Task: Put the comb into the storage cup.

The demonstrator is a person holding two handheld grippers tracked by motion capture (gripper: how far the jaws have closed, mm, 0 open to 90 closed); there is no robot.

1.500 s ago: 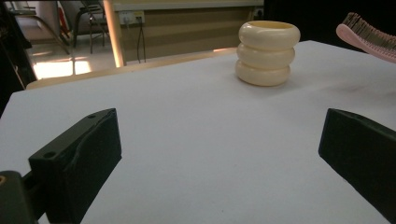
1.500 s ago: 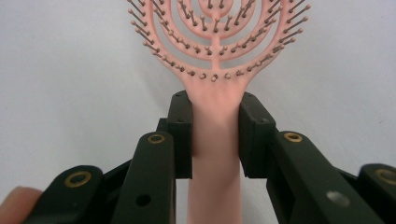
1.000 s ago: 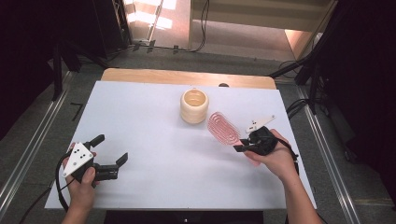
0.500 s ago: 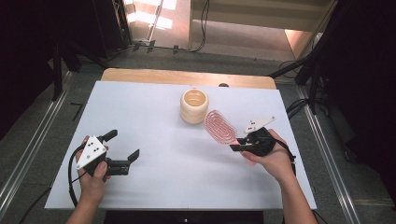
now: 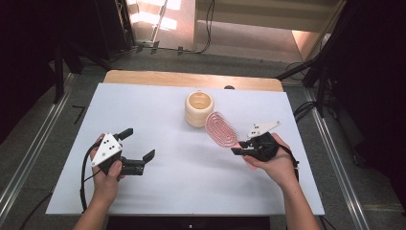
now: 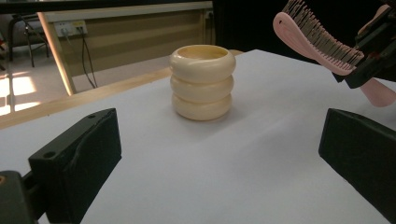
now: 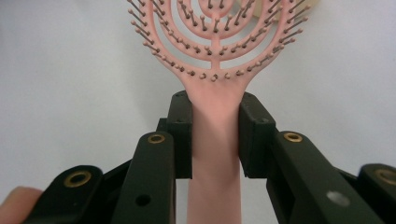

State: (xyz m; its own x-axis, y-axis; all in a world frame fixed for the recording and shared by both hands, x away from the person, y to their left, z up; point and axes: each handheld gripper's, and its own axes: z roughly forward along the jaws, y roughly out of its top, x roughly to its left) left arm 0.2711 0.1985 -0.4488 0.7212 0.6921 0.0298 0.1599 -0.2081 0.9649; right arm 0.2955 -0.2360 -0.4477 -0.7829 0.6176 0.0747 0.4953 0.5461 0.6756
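Observation:
A cream ribbed cup [image 5: 199,108] [image 6: 202,81] stands upright at the middle back of the white table [image 5: 158,115]. My right gripper [image 5: 238,150] [image 7: 215,109] is shut on the handle of a pink vented hairbrush [image 5: 221,129] [image 7: 212,60] [image 6: 317,42]. The brush head is raised off the table, just right of the cup, with its bristles facing up. My left gripper [image 5: 139,145] [image 6: 219,154] is open at the front left with nothing between its jaws, and it points toward the cup.
A wooden strip [image 5: 191,79] runs along the table's far edge. Metal rails [image 5: 335,158] flank the table on both sides, and cables [image 5: 208,24] lie on the floor behind it.
My left gripper has moved right and away from the front edge, lifting slightly. The right gripper has kept the brush almost still beside the cup.

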